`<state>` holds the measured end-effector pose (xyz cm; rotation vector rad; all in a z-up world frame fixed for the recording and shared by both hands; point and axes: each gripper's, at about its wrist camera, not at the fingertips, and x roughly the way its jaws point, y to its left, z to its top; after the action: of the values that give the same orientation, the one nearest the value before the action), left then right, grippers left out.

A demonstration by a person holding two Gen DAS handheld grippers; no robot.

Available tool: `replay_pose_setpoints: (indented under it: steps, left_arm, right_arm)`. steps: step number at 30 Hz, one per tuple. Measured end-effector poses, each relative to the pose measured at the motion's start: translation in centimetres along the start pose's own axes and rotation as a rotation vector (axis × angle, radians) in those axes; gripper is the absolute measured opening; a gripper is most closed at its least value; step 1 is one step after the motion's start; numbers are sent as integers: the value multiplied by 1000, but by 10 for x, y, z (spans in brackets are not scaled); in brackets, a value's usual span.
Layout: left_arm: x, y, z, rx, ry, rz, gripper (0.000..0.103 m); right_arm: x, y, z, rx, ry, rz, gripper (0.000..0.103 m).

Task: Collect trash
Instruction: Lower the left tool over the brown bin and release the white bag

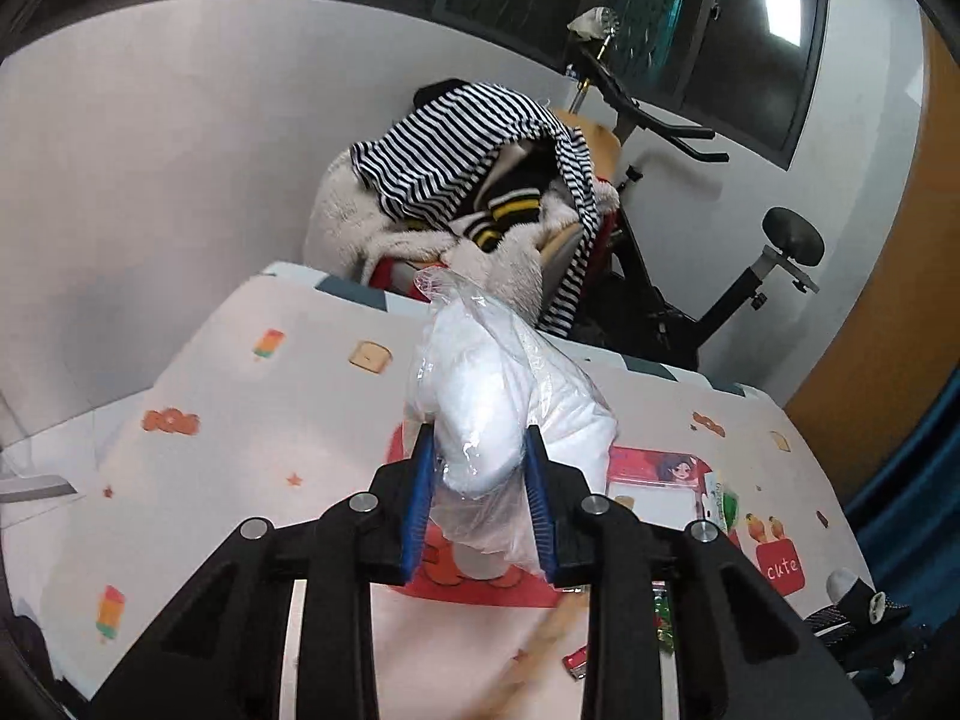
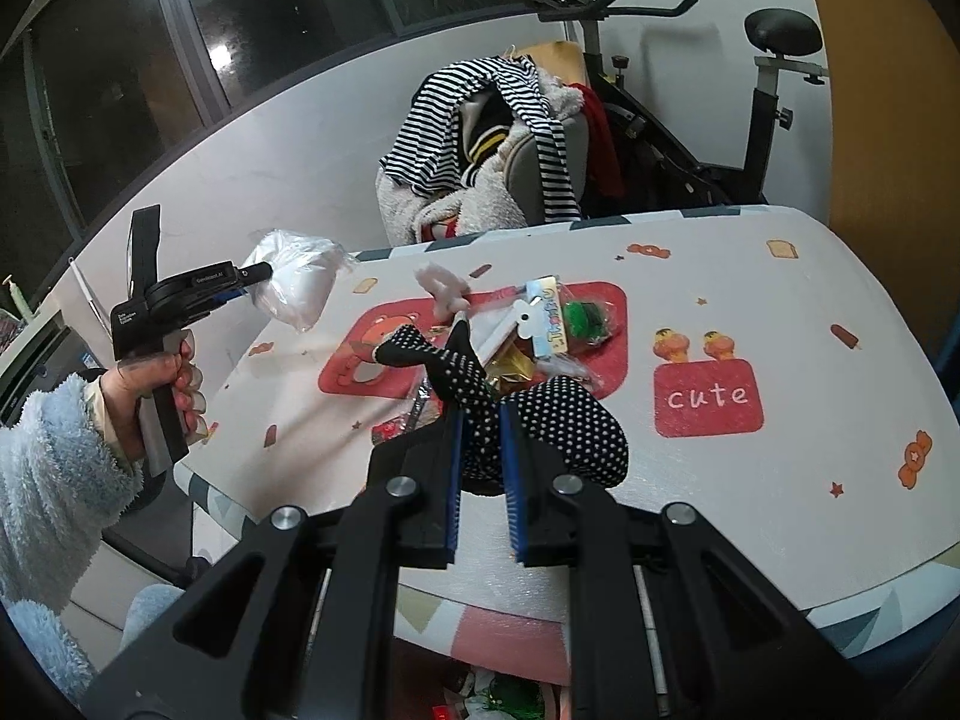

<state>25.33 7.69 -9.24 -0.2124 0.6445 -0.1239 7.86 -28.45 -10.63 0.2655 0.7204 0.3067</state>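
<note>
Blue-padded black fingers of the left gripper (image 1: 480, 468) are clamped on a crinkly clear plastic bag stuffed with something white (image 1: 498, 414) — it's pinched between both pads and held up off the table. From the right wrist view you can see that same bag (image 2: 297, 285) hanging in the air past the table's far left edge, with a hand (image 2: 153, 396) in a fluffy light-blue sleeve (image 2: 54, 480) gripping the tool's handle.

Right gripper (image 2: 480, 450) is squeezed down narrow on a black fabric piece with white polka dots (image 2: 540, 420), which rests on the white tablecloth with cartoon prints (image 2: 780, 312). Just behind the fabric sits a small pile of colourful wrappers and packets (image 2: 558, 324) on the red bear patch — near the table's middle.
</note>
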Motion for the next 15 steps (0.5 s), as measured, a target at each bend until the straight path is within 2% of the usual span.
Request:
replay_pose_setpoints:
  steps: [3,6,12,15]
  left_arm:
    - [-9,7,2,-39,0,-8,28]
    - [-22,8,1,-28,2,-17,28]
    - [-59,4,-17,4,35,-92,28]
    - [-81,-2,-37,18,63,-140,28]
  right_arm:
    - [-5,3,0,-5,-4,3,16]
    - [-11,4,1,-8,-13,5,16]
    - [-22,8,2,-4,-34,18,16]
    - [-29,13,0,-13,-40,27,16]
